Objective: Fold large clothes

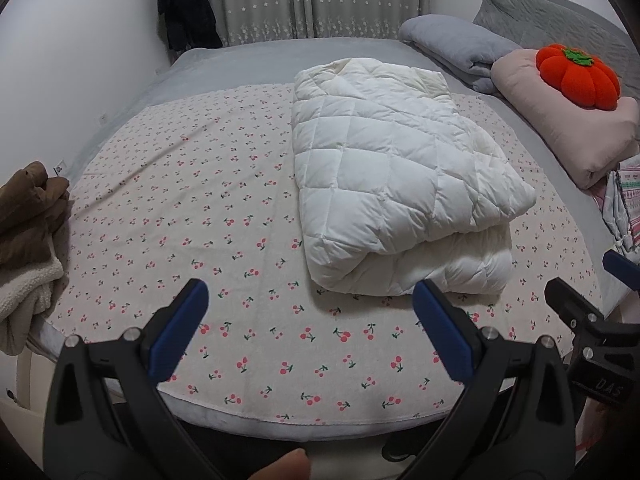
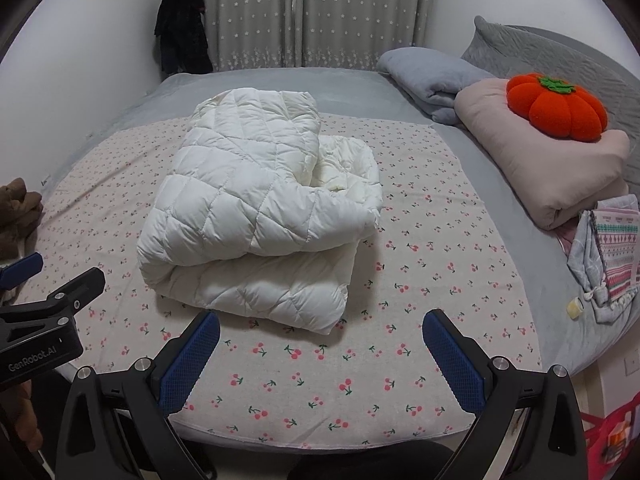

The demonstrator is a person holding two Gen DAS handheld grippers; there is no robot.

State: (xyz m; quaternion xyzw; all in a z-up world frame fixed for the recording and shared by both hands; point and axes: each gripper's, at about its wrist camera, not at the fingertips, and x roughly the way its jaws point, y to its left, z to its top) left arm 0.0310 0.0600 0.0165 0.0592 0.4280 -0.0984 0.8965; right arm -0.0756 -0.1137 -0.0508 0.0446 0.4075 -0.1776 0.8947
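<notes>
A white quilted down garment [image 1: 394, 176] lies folded in a thick bundle on the cherry-print sheet [image 1: 192, 220]; it also shows in the right wrist view [image 2: 260, 216]. My left gripper [image 1: 310, 300] is open and empty, held above the sheet's near edge, short of the bundle's near left corner. My right gripper [image 2: 320, 330] is open and empty, just in front of the bundle's near edge. The right gripper shows at the right of the left wrist view [image 1: 592, 296], and the left gripper shows at the left of the right wrist view [image 2: 52, 280].
A brown and cream garment pile [image 1: 28, 236] lies at the bed's left edge. Folded grey [image 2: 428, 76] and pink [image 2: 544, 160] blankets with an orange pumpkin cushion [image 2: 556, 106] sit at the right. Patterned clothes [image 2: 608, 256] lie near the right edge. Curtains [image 2: 304, 12] hang behind.
</notes>
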